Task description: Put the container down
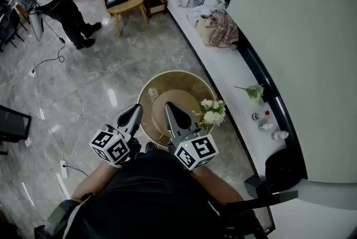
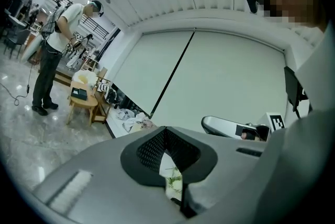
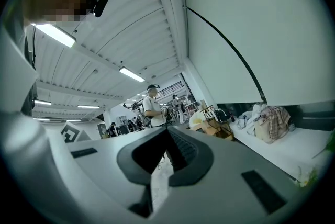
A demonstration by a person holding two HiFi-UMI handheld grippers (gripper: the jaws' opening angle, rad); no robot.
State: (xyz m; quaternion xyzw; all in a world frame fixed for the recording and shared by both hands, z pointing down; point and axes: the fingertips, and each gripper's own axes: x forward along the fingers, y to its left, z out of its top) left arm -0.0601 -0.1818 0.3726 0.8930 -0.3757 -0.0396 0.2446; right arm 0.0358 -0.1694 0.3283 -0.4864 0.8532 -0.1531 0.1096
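Your left gripper [image 1: 136, 110] and your right gripper [image 1: 169, 108] are both squeezed closed, with nothing in them. The round tan container [image 1: 187, 99] sits on the round brown wooden table [image 1: 167, 77], just beside the white flowers [image 1: 212, 113].

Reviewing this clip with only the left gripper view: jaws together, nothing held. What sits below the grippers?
Observer: The head view shows a round wooden table below the left gripper.
Operator: Is the container down?
Observer: Yes, a small pale container stands alone on the table's left part.
Operator: And the other hand?
Observer: In its own view, the right gripper has its jaws together with nothing between them.
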